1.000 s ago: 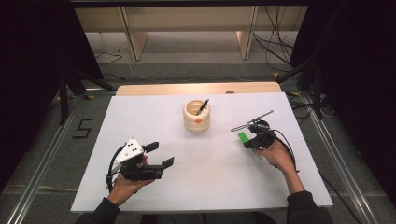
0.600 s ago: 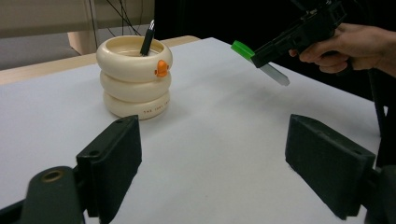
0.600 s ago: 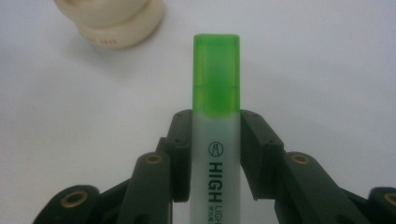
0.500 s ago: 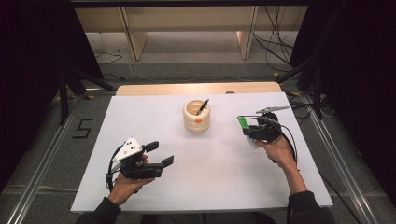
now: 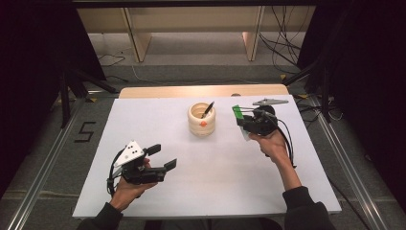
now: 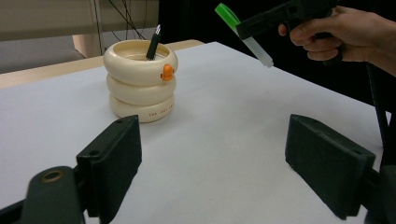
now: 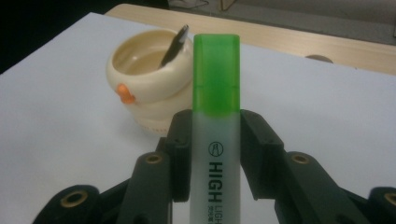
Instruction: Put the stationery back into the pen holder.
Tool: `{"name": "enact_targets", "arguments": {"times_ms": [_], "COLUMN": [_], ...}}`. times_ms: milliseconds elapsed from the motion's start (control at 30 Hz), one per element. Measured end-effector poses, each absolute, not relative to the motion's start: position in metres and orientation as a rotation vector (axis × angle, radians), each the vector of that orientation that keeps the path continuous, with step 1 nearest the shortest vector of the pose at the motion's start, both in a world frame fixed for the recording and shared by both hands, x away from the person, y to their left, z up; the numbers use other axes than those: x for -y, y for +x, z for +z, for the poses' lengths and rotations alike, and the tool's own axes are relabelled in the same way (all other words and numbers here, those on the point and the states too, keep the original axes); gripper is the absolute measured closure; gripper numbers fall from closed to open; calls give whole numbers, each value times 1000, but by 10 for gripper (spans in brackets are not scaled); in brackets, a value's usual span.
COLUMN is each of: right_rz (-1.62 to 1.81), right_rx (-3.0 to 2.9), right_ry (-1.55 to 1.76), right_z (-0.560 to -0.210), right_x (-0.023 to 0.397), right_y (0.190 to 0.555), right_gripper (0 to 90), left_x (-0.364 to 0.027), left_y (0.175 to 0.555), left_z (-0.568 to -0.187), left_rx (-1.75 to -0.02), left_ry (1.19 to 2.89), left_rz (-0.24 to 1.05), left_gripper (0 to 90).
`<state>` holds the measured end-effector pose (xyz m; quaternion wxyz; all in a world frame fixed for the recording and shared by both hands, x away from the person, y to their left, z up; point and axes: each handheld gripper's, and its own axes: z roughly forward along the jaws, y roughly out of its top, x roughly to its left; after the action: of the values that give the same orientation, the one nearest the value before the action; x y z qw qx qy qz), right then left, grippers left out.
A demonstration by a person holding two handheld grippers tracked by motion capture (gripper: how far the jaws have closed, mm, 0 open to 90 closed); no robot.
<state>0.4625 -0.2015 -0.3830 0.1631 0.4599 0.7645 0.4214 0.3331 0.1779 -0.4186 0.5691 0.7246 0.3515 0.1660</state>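
Right of the cream pen holder (image 5: 201, 120), my right gripper (image 5: 245, 122) clamps its jaws on the green-capped highlighter (image 7: 215, 135), clear of the table (image 5: 158, 124). Next I'd tip it upright over the rim. My left gripper (image 5: 163, 157) rests near-left, jaws wide, empty.

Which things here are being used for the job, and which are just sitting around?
Being used:
- green highlighter, clamped in the right gripper
- cream pen holder, with a black pen inside

Just around:
- left gripper, open and holding nothing
- white table
- cables on the floor
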Motion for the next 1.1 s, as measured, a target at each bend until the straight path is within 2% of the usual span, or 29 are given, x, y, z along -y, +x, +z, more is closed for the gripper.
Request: {"name": "enact_targets", "arguments": {"times_ms": [1100], "right_rz": [1362], "right_rx": [-2100], "right_ry": [1279], "right_z": [-354], "right_x": [122], "right_y": [504], "right_gripper": [671], "left_x": [-179], "left_y": [331], "left_z": [-416], "left_rx": [-817], "left_ry": [1690], "left_rz": [381], "left_gripper": [180]}}
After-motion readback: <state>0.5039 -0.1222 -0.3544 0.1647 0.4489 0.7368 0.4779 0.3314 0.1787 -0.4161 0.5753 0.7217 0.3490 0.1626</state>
